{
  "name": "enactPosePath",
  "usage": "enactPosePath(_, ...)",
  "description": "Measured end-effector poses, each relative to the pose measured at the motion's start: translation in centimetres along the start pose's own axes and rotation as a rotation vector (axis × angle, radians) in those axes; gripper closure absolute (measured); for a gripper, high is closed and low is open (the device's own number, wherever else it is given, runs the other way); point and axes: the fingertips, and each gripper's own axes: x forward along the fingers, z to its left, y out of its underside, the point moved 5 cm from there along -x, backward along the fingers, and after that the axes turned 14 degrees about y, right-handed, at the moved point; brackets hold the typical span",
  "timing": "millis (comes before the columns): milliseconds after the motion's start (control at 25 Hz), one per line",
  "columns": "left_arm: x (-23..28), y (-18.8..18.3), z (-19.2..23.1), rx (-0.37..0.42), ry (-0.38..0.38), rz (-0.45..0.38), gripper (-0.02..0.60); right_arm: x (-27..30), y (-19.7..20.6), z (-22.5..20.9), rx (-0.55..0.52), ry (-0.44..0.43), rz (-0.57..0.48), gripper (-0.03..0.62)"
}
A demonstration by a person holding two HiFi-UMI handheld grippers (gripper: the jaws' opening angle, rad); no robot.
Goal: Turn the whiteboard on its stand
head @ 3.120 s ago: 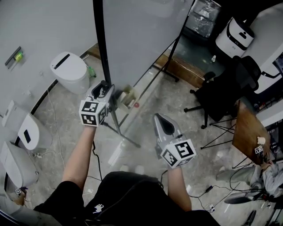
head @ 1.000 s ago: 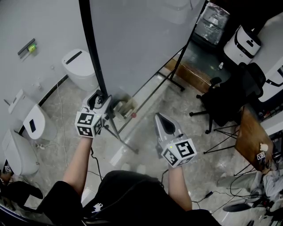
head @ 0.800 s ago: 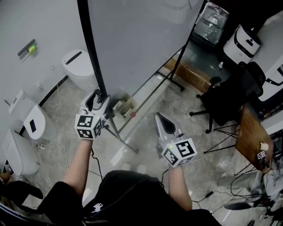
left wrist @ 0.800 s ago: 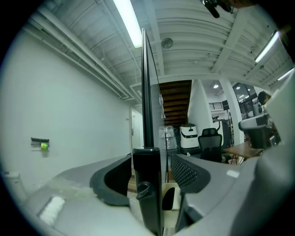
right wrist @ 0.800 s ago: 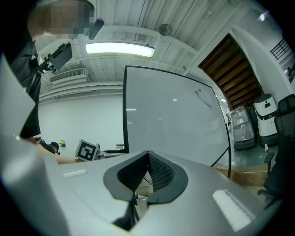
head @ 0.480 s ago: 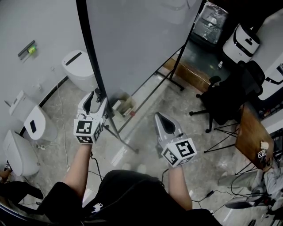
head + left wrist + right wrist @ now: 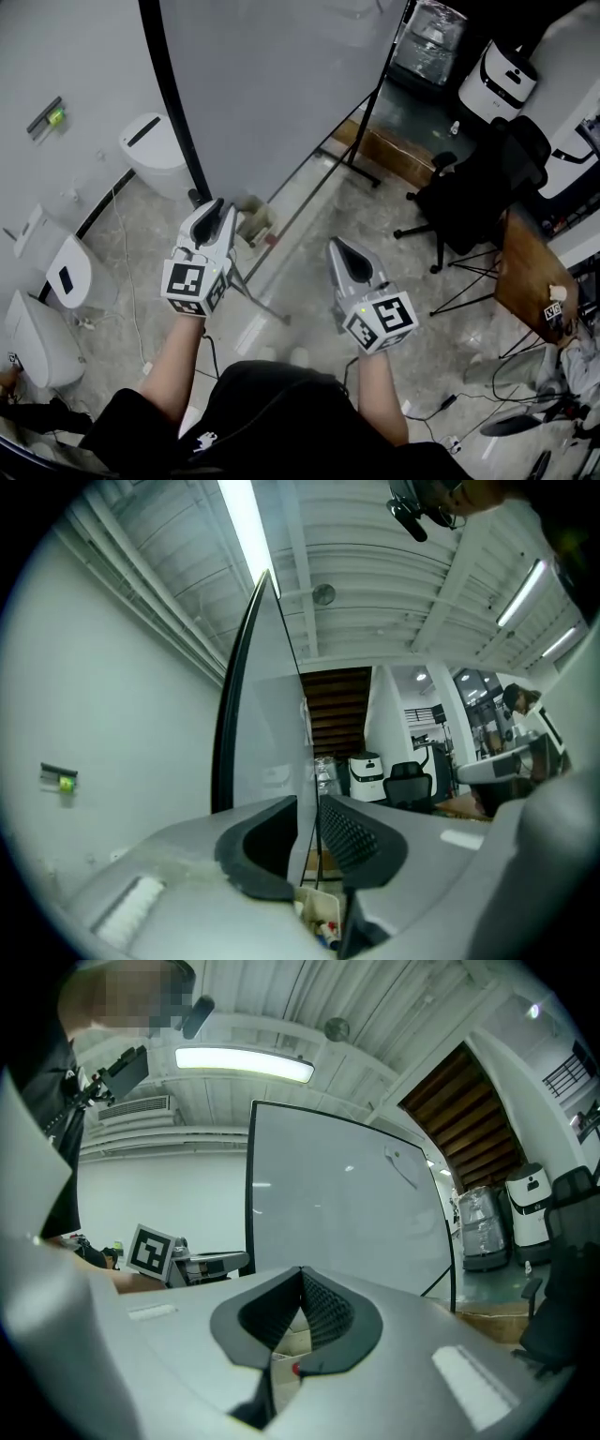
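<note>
Whiteboard [image 7: 281, 94] upright just ahead of left gripper [image 7: 217, 206], jaws closing on nothing, right gripper [image 7: 336, 247] pinched together, empty.

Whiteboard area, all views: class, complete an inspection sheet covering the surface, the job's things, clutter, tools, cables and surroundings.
Surface: grey stone floor; no table in use.
Job's things: whiteboard standing upright on its black stand.
Clutter: small open box on the floor at the board's foot.
Tools: left tool jaws closing, pads pressing on nothing, the board's edge lined up beyond the gap; right tool shut and empty.
Cables: thin cable across the floor on the left; another cable at lower right.
Surroundings: white toilets by the wall, black office chair, wooden table.
</note>
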Motion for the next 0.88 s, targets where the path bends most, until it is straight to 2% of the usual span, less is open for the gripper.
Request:
enactPosePath(360, 3.9, 0.0, -5.1, -0.052, 0.147, -0.009, 0.559, -1.2, 0.1, -1.2, -0.013, 0.064, 0.007, 0.585)
enactPosePath(560, 5.1, 0.9, -6.8, -0.073, 0.201, 0.001, 0.577, -1.4, 0.0, -1.6, -0.024, 0.086, 0.006, 0.585)
enactPosePath(880, 6.0, 2.4, -7.9, -0.108, 0.245, 0.014, 0.578, -1.3, 0.1, -1.8, -0.046, 0.112, 0.015, 0.586)
